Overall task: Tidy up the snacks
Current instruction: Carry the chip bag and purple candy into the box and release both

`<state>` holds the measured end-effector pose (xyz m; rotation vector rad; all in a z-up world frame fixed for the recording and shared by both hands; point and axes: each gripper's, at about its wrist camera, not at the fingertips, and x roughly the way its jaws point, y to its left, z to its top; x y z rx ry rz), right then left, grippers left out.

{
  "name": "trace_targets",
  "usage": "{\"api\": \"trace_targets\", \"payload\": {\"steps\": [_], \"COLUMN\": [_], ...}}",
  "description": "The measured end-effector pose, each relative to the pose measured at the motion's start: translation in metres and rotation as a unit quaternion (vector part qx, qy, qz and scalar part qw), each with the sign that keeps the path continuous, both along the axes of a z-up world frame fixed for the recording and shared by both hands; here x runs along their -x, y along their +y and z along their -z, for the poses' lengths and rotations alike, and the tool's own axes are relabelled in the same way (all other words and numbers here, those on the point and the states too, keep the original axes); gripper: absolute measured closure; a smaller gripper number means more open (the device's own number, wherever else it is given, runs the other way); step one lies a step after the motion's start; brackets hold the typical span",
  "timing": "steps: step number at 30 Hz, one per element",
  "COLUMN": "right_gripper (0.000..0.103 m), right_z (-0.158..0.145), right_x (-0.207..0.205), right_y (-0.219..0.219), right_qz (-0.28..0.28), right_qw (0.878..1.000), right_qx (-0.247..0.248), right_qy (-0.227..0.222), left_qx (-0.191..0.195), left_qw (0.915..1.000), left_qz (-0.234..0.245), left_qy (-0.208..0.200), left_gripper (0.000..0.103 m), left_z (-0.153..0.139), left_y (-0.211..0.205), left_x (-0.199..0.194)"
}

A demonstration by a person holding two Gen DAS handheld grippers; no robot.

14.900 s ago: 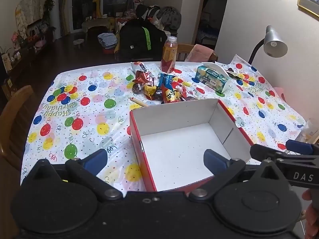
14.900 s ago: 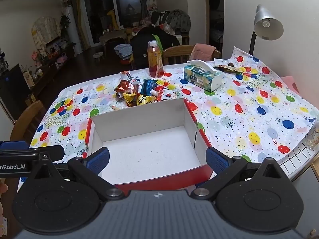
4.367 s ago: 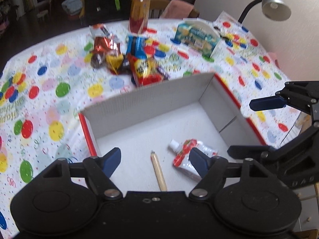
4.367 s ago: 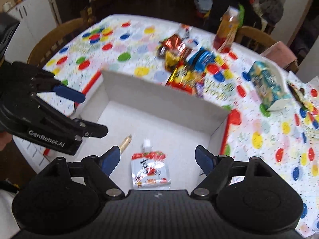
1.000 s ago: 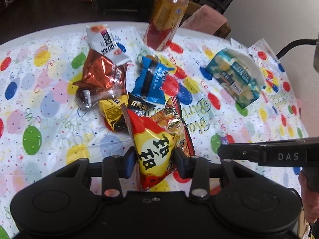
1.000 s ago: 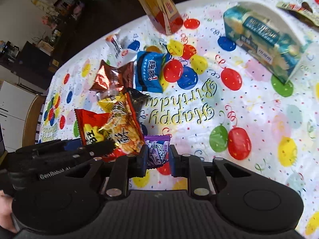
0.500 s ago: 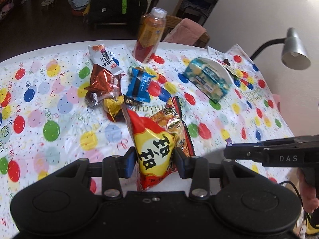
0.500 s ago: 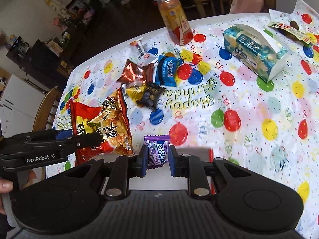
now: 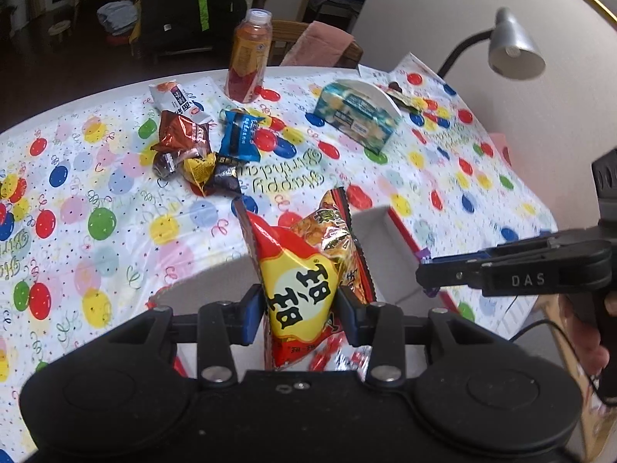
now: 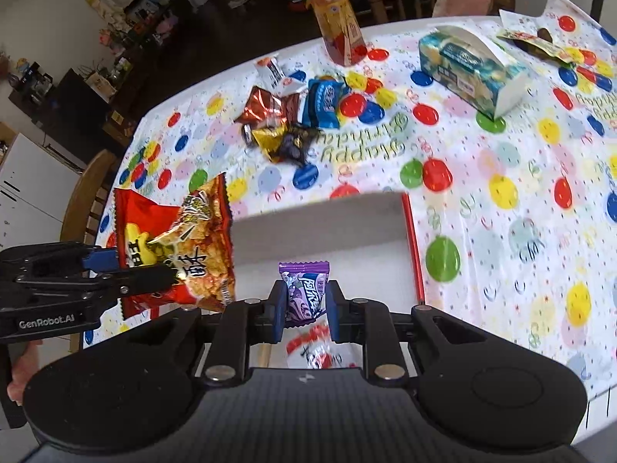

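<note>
My left gripper [image 9: 300,305] is shut on a red and yellow snack bag [image 9: 304,281], held above the white box with red rim [image 9: 385,231]. From the right wrist view the same bag [image 10: 173,247] hangs at the left in the left gripper [image 10: 127,270]. My right gripper [image 10: 304,301] is shut on a small purple candy packet [image 10: 304,289] over the box [image 10: 324,223]. A red and white pouch [image 10: 320,347] lies in the box below it. Loose snacks [image 9: 200,146] remain on the tablecloth beyond the box.
An orange drink bottle [image 9: 248,58] and a tissue box [image 9: 358,115] stand at the table's far side. A desk lamp [image 9: 513,48] is at the right. Wooden chairs [image 10: 92,189] ring the table. A hand [image 9: 590,343] holds the right gripper.
Both grippers have pulled back from the snack pile with their packets and now hang over the box, whose far wall has come into view.
</note>
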<state>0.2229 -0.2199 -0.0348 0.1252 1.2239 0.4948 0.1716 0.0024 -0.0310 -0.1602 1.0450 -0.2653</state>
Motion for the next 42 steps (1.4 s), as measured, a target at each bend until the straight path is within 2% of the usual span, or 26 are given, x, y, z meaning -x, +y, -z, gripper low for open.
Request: {"api": "trace_targets", "payload": {"steps": [4, 13, 18, 26, 34, 42], "right_gripper": [0.082, 0.082, 0.082, 0.082, 0.082, 0.082], "right_z": [0.010, 0.049, 0.072, 0.096, 0.107, 0.107], "right_x": [0.013, 0.025, 0.027, 0.021, 0.015, 0.016], "right_y": [0.000, 0.005, 0.009, 0.018, 0.019, 0.019], "right_qz": [-0.003, -0.010, -0.011, -0.006, 0.000, 0.005], "right_qw": [1.000, 0.998, 0.997, 0.995, 0.994, 0.995], "right_qx": [0.013, 0.047, 0.066, 0.095, 0.095, 0.084], "right_qy": [0.005, 0.033, 0.046, 0.041, 0.054, 0.055], "left_qx": [-0.025, -0.052, -0.089, -0.112, -0.116, -0.116], "left_qw": [0.9995, 0.9974, 0.9930, 0.9888, 0.9872, 0.9875], "left_qz": [0.016, 0.027, 0.048, 0.059, 0.055, 0.053], "left_qy": [0.005, 0.041, 0.061, 0.080, 0.096, 0.093], "left_gripper": [0.065, 0.065, 0.065, 0.065, 0.064, 0.061], "left_z": [0.010, 0.047, 0.068, 0.089, 0.101, 0.102], "left_y": [-0.008, -0.019, -0.031, -0.040, -0.043, -0.043], "left_x": [0.011, 0.024, 0.027, 0.025, 0.021, 0.019]}}
